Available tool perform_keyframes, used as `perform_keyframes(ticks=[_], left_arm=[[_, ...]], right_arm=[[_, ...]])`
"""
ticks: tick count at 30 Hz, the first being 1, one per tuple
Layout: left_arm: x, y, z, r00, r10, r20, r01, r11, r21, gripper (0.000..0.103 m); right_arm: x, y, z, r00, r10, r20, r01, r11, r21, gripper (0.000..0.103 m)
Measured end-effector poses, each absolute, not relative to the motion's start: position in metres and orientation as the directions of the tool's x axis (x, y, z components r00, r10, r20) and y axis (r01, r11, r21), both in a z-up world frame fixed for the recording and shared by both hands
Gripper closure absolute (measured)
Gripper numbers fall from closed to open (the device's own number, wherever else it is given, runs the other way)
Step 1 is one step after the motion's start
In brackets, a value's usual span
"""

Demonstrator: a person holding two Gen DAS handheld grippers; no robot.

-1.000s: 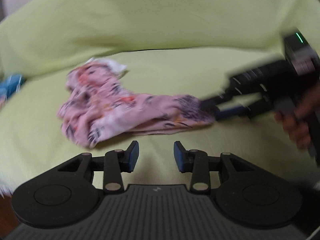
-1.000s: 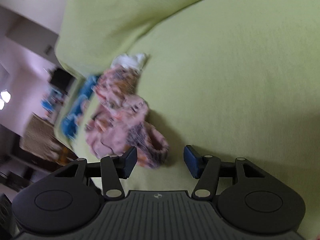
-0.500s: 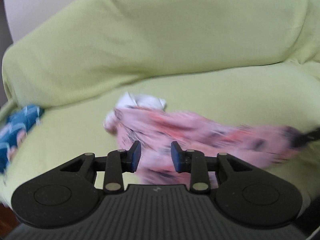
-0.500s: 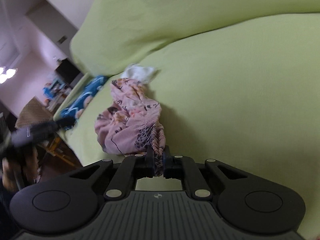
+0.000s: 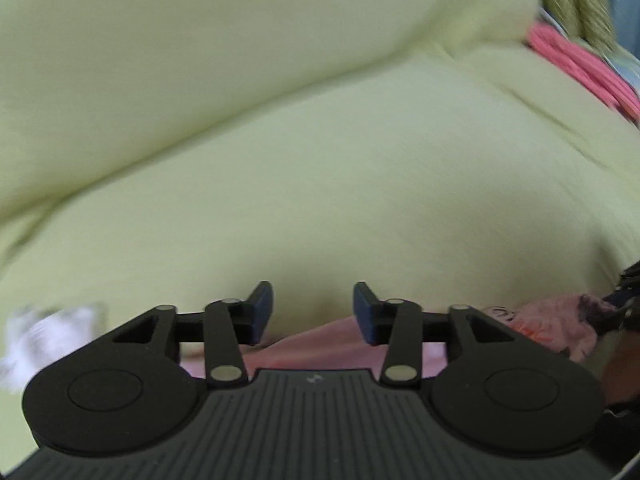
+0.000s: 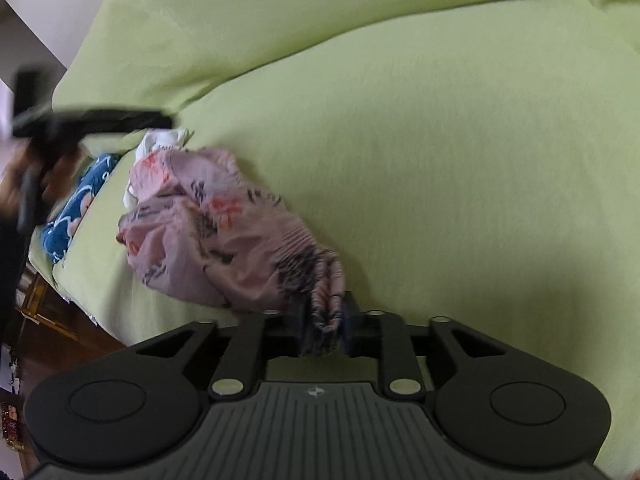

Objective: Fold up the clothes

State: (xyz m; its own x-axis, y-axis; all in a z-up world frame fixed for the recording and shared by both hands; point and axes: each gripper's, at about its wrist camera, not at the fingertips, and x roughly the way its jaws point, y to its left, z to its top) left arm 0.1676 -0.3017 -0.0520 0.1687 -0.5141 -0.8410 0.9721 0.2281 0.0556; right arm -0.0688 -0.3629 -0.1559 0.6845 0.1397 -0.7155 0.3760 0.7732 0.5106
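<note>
I'm looking at the lime-green sofa cover point(image 6: 440, 140) filling both views, its seat and backrest smeared by motion blur in my left wrist view. On the seat the crumpled pink floral garment point(image 6: 208, 232) is lying in a heap, and its gathered elastic edge is sitting between the pads of my right gripper point(image 6: 323, 326). Those jaws are opening right now, but the pads are still pressing the bunched fabric, so I'm calling that a grasp. Half a second ago this gripper was clamped tighter on the same edge, and the heap looked narrower. My left gripper point(image 5: 313, 312) is opening too, with nothing between its fingers, only green cover beyond them; a strip of pink cloth is showing below, mostly hidden by the gripper body. It was hovering over the garment before and has since swung clear. From the right wrist it is only a dark blur at the upper left. A white cloth point(image 6: 160, 140) is peeking out behind the heap, and a blue patterned cloth point(image 6: 76, 208) is lying at the sofa's edge, partly cut off. Pink folded fabric point(image 5: 580, 64) is streaking at the far right, too blurred to identify.
</note>
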Motion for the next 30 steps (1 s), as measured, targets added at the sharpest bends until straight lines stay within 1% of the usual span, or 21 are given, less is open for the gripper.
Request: perform_keyframes(ticks=[1,2,6,7,8,9,10,11,13,15,16,18,19,22,24,25,26,27,28,29,30], left_arm=[[0.169,-0.312,-0.063,0.13,-0.488,-0.863,0.98,0.196,0.037,0.042],[0.17,-0.318,-0.074,0.111,-0.459,-0.881,0.984,0.173,0.034,0.038],[0.167,-0.313,-0.109,0.143,-0.364,-0.92,0.984,0.152,0.093,0.038],[0.163,-0.304,-0.109,0.153,-0.387,-0.909,0.981,0.169,0.093,0.043],[0.156,-0.296,-0.107,0.171,-0.395,-0.902,0.976,0.19,0.102,0.061],[0.149,-0.287,-0.106,0.189,-0.403,-0.895,0.971,0.212,0.11,0.071],[0.14,-0.279,-0.104,0.221,-0.411,-0.885,0.964,0.232,0.133,0.088],[0.125,-0.27,-0.1,0.294,-0.421,-0.858,0.947,0.248,0.203,0.096],[0.09,-0.249,-0.087,0.409,-0.477,-0.778,0.91,0.274,0.31,0.098],[0.056,-0.218,-0.071,0.485,-0.544,-0.685,0.874,0.334,0.354,0.101],[0.041,-0.201,-0.064,0.49,-0.57,-0.659,0.871,0.354,0.341,0.103],[0.019,-0.173,-0.058,0.492,-0.572,-0.656,0.867,0.391,0.309,0.103],[0.01,-0.16,-0.057,0.492,-0.563,-0.664,0.864,0.407,0.296,0.1],[-0.001,-0.132,-0.071,0.471,-0.45,-0.759,0.847,0.47,0.247,0.098],[0.009,-0.125,-0.072,0.462,-0.398,-0.792,0.829,0.511,0.227,0.098],[0.016,-0.13,-0.063,0.459,-0.422,-0.782,0.829,0.521,0.205,0.094],[0.022,-0.134,-0.055,0.456,-0.449,-0.769,0.829,0.528,0.183,0.077],[0.026,-0.142,-0.045,0.456,-0.482,-0.748,0.834,0.525,0.17,0.07],[0.024,-0.152,-0.037,0.463,-0.51,-0.725,0.841,0.51,0.179,0.069],[0.018,-0.164,-0.031,0.467,-0.534,-0.705,0.856,0.472,0.209,0.07],[0.01,-0.177,-0.026,0.468,-0.557,-0.686,0.869,0.431,0.243,0.069]], right_arm=[[-0.069,-0.363,-0.159,0.687,0.147,-0.712,0.384,0.758,0.527,0.061],[-0.07,-0.365,-0.162,0.695,0.155,-0.702,0.391,0.737,0.551,0.059],[-0.07,-0.368,-0.165,0.728,0.181,-0.661,0.385,0.69,0.613,0.053],[-0.068,-0.367,-0.166,0.734,0.18,-0.655,0.377,0.695,0.613,0.053],[-0.067,-0.367,-0.166,0.738,0.175,-0.651,0.369,0.703,0.608,0.054],[-0.067,-0.366,-0.166,0.742,0.165,-0.649,0.363,0.715,0.597,0.071],[-0.068,-0.366,-0.165,0.744,0.151,-0.65,0.36,0.73,0.582,0.093],[-0.068,-0.366,-0.164,0.744,0.132,-0.655,0.361,0.745,0.561,0.095],[-0.072,-0.364,-0.157,0.77,0.082,-0.632,0.343,0.783,0.519,0.095],[-0.077,-0.354,-0.145,0.804,0.018,-0.594,0.301,0.85,0.432,0.095],[-0.081,-0.347,-0.141,0.815,0.004,-0.58,0.268,0.884,0.383,0.095],[-0.089,-0.334,-0.138,0.824,0.011,-0.566,0.198,0.931,0.306,0.095],[-0.092,-0.329,-0.139,0.817,0.019,-0.576,0.171,0.947,0.273,0.095],[-0.089,-0.319,-0.156,0.74,0.049,-0.671,0.148,0.961,0.233,0.095],[-0.089,-0.319,-0.166,0.712,0.062,-0.7,0.186,0.944,0.273,0.092],[-0.091,-0.322,-0.169,0.715,0.07,-0.696,0.212,0.927,0.311,0.09],[-0.092,-0.326,-0.169,0.724,0.08,-0.685,0.237,0.904,0.356,0.087],[-0.093,-0.331,-0.17,0.732,0.099,-0.674,0.257,0.876,0.408,0.081],[-0.092,-0.336,-0.172,0.742,0.12,-0.66,0.271,0.846,0.459,0.077],[-0.093,-0.341,-0.172,0.752,0.142,-0.644,0.278,0.817,0.505,0.079],[-0.095,-0.344,-0.172,0.756,0.172,-0.631,0.279,0.788,0.549,0.088]])
